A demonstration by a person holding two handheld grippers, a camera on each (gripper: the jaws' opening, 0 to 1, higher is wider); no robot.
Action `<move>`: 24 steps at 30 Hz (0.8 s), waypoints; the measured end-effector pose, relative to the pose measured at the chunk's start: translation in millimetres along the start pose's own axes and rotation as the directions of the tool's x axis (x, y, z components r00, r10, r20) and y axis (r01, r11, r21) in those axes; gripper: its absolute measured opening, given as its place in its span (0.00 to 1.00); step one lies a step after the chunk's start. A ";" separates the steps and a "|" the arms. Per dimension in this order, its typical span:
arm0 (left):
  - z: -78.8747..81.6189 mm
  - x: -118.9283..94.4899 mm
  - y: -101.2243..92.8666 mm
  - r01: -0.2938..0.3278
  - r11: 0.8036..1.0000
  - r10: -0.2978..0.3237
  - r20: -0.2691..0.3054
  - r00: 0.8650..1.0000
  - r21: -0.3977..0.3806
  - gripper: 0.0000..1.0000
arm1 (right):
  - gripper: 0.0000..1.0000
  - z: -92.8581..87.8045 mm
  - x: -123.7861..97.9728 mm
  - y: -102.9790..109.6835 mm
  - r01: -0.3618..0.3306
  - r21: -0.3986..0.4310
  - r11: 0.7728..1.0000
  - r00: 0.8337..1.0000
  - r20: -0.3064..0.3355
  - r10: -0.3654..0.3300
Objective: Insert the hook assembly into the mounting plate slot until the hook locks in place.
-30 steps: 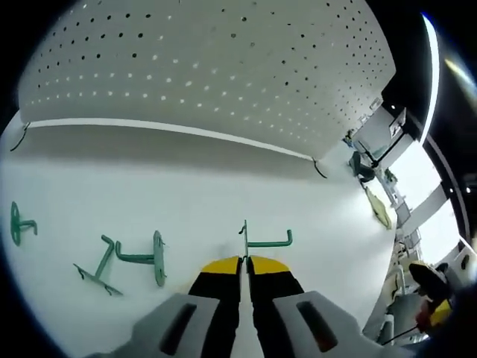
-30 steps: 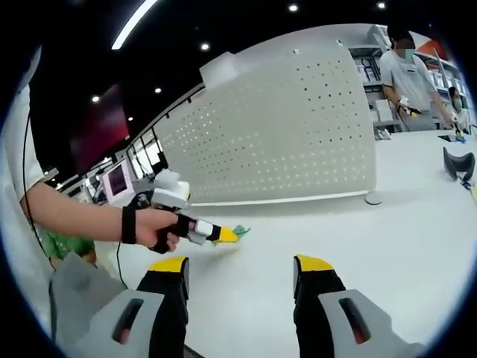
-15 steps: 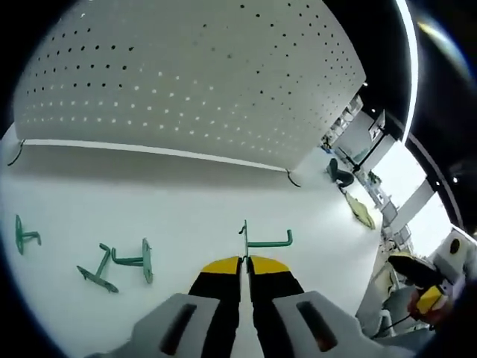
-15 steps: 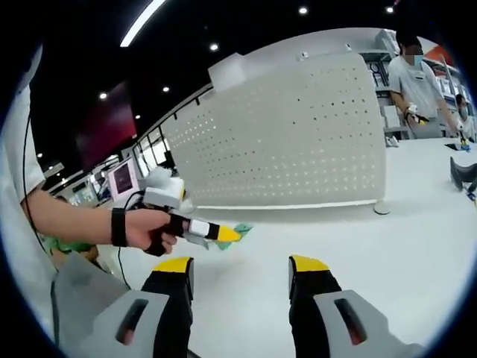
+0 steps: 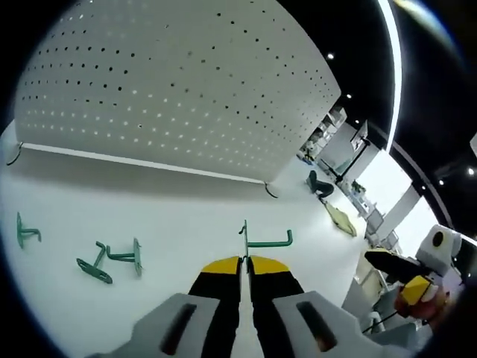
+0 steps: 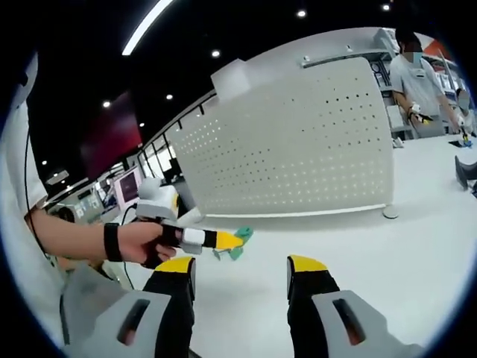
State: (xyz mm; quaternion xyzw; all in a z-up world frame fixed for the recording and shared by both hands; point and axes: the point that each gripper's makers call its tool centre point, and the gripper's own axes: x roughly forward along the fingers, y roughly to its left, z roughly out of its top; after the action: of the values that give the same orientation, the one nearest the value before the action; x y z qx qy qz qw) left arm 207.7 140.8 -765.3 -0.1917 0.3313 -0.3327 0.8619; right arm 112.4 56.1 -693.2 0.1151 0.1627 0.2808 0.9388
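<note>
My left gripper (image 5: 244, 262) is shut on a green hook assembly (image 5: 262, 239); its thin plate stands upright between the yellow tips and its arm points right. The white perforated mounting board (image 5: 171, 82) stands upright beyond it across the table. In the right gripper view the same left gripper (image 6: 232, 239), held by a hand (image 6: 141, 242), carries the green hook (image 6: 237, 245) in front of the board (image 6: 298, 156). My right gripper (image 6: 240, 267) is open, with nothing between its yellow-tipped fingers.
Three more green hooks lie on the white table (image 5: 149, 209) at left: one (image 5: 24, 231) at the far edge, two (image 5: 112, 257) close together. A person (image 6: 417, 74) stands at the far right behind the board. A black object (image 6: 468, 170) sits at the table's right side.
The left gripper has risen and turned right with the hook still held, so the loose hooks and the board shifted left in its view. The right gripper stays open.
</note>
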 end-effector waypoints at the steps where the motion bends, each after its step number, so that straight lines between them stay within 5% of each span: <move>1: -0.4 -1.7 -2.0 0.007 1.000 -0.007 0.002 1.000 0.007 0.04 | 0.49 0.6 -0.3 1.2 0.001 -0.005 1.000 1.000 0.001 -0.001; 24: -7.7 -53.2 -42.5 0.138 0.988 -0.144 0.092 0.985 0.068 0.04 | 0.44 14.3 4.7 38.8 -0.028 0.000 1.000 0.999 0.042 0.028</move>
State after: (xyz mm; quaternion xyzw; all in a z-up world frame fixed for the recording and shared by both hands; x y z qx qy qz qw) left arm 153.6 147.2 -723.8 -0.2040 0.2643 -0.3934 0.8566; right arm 102.4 88.7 -669.3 0.1236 0.1413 0.2915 0.9380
